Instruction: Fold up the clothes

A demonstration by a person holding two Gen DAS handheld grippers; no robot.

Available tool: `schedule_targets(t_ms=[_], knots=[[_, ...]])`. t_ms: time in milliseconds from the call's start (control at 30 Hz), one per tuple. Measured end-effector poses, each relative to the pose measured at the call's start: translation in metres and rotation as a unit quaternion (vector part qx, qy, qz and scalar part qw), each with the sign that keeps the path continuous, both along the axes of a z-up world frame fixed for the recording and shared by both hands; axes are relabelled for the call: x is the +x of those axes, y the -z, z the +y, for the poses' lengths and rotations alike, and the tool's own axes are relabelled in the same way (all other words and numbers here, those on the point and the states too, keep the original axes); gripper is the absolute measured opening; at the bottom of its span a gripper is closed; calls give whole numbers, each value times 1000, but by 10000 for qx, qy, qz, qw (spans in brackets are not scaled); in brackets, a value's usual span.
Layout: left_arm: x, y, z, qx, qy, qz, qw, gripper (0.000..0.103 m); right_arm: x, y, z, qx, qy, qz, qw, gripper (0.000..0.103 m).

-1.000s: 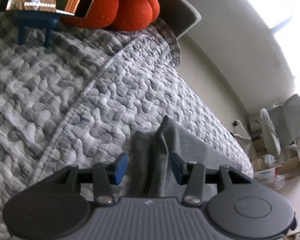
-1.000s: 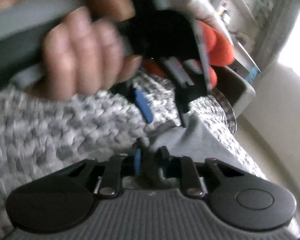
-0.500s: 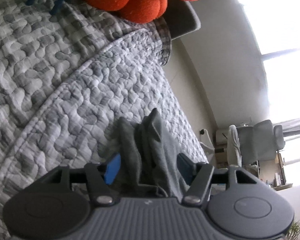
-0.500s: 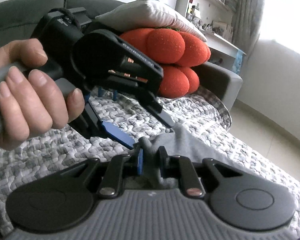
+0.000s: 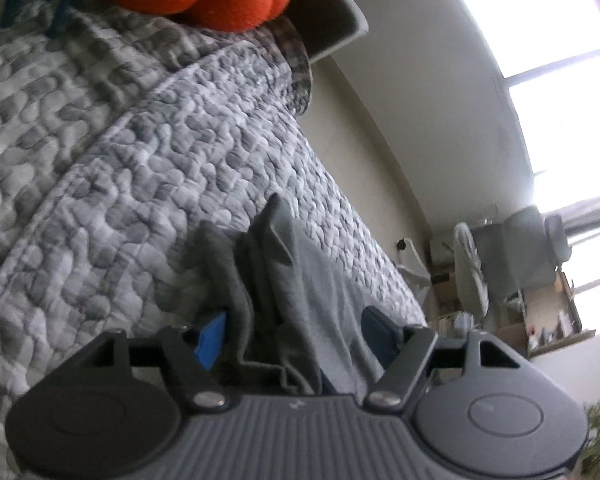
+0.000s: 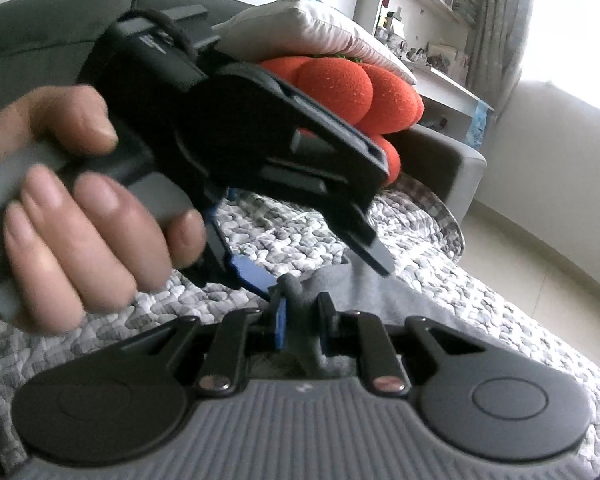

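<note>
Now right tool (image 6: 302,322) pinching grey garment (image 5: 300,280); left tool (image 5: 290,334) wide around bunch, could slip out.

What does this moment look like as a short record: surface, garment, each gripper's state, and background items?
surface: grey quilted cover over a sofa
garment: grey cloth lying on the cover, bunched at the near end
left gripper: open, jaws either side of the bunched folds, not closed on them
right gripper: shut on a pinch of the grey cloth
hand: holding the left gripper's handle, seen from the right wrist
background: orange cushion, white pillow on top of it
</note>
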State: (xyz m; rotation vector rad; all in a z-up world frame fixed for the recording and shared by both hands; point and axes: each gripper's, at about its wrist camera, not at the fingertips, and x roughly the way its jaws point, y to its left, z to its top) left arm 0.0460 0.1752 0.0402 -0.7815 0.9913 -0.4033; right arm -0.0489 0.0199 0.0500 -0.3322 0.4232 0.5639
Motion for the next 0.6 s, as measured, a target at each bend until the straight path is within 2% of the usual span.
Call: schedule_targets(t_ms=[133, 233, 267, 300, 467, 600], knots=[[2, 1, -8, 282, 137, -89, 9995, 61, -1, -1, -1, 37, 3, -29, 10000, 17], [3, 0, -14, 572, 151, -161, 9981, 40, -1, -1, -1, 41, 3, -31, 10000, 17], [4, 0, -15, 676, 146, -197, 9974, 26, -1, -1, -1, 34, 1, -31, 10000, 17], [4, -1, -16, 774, 149, -225, 9966, 20, -1, -1, -1, 28, -8, -14, 10000, 17], [2, -3, -19, 1070, 230, -356, 9934, 17, -3, -1, -6, -9, -240, 181, 9995, 17], [4, -1, -21, 1231, 242, -328, 9916, 17, -5, -1, -11, -39, -426, 338, 9985, 25]])
